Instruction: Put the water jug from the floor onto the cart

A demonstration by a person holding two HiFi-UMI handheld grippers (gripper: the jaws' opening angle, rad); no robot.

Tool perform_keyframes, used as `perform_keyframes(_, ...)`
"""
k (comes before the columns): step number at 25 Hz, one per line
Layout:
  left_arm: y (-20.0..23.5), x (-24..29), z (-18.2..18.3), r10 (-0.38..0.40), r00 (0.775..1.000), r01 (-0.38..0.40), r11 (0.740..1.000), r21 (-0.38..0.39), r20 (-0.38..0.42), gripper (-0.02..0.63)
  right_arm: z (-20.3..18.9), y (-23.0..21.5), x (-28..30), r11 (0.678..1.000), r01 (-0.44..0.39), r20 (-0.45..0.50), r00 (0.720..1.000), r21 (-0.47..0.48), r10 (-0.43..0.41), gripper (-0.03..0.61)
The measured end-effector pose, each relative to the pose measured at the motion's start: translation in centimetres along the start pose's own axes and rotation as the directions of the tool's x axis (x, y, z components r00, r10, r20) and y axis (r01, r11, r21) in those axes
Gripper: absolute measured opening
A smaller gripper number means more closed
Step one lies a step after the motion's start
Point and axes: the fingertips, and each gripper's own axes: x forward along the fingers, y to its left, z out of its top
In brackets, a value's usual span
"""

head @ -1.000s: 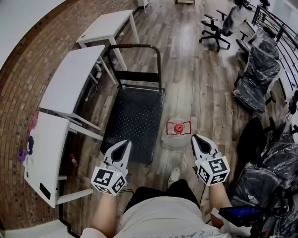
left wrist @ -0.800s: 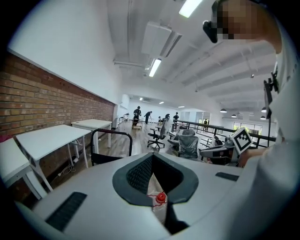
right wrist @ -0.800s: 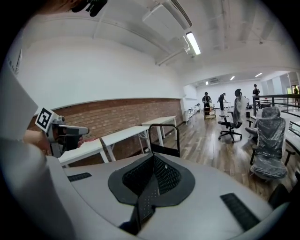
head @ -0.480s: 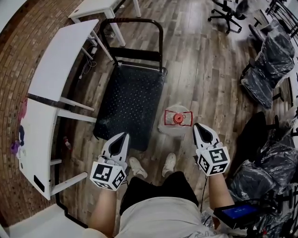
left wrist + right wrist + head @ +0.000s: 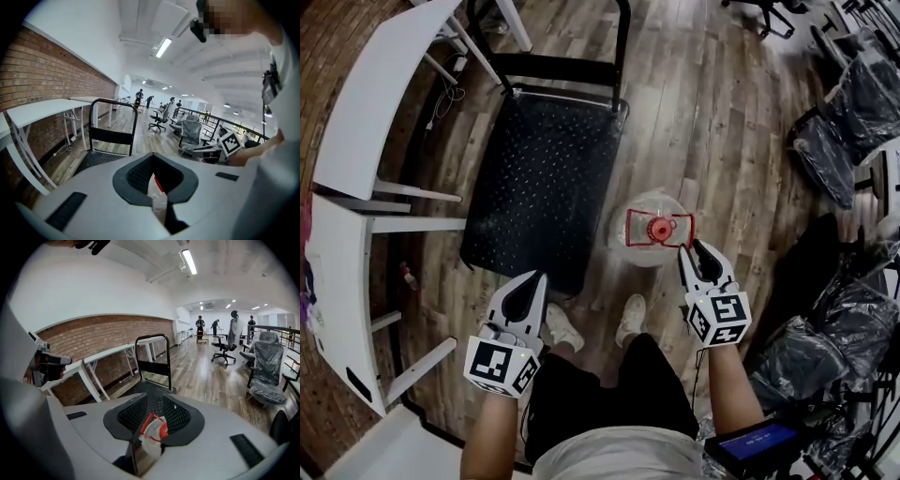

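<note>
The clear water jug, with a red cap and a red carry handle, stands on the wood floor just right of the black platform cart. My right gripper hovers right beside the jug's near right edge. Its jaws are opening, and the jug shows through the gap ahead, with nothing pressed between the pads. My left gripper hangs over the floor by the cart's near corner, its fingertips together and empty. A sliver of the jug shows past it. The cart's handle rises beyond.
White desks line the brick wall on the left. The person's shoes stand between the grippers. Plastic-wrapped office chairs crowd the right side. A small bottle lies under the desks. People stand far down the hall.
Both grippers have sunk toward the floor. The right one has come up to the jug's side and its jaws have parted a little. The left stays shut.
</note>
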Motion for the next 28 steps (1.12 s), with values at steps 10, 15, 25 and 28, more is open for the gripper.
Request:
perform_keyframes(10,1.3,2.2,-6.7,0.052,0.997,-0.055,0.998,-0.037,-0.062,0.0,-8.8,-3.1,8.6,0.999,0.028,-0.098,0.995,-0.041,-0.032,0.274)
perform_keyframes(15,2.6,1.2,-10.1,0.091,0.991,-0.095,0.995,-0.039,-0.095,0.0,-13.5,-3.4,12.6,0.997,0.033,-0.146,0.988,-0.066,-0.043,0.315)
perform_keyframes(25,3.9,1.3,-14.0,0.142,0.982,-0.156,0.982,-0.103,-0.126,0.0,-17.6,-4.3,15.8,0.992,0.049,-0.18,0.981,-0.117,-0.07,0.343)
perform_keyframes(28,4.0,1.4,-14.0,0.145,0.981,-0.159,0.981,-0.11,-0.127,0.0,-17.7,-4.6,16.1,0.99,0.066,-0.192,0.977,-0.126,-0.089,0.342)
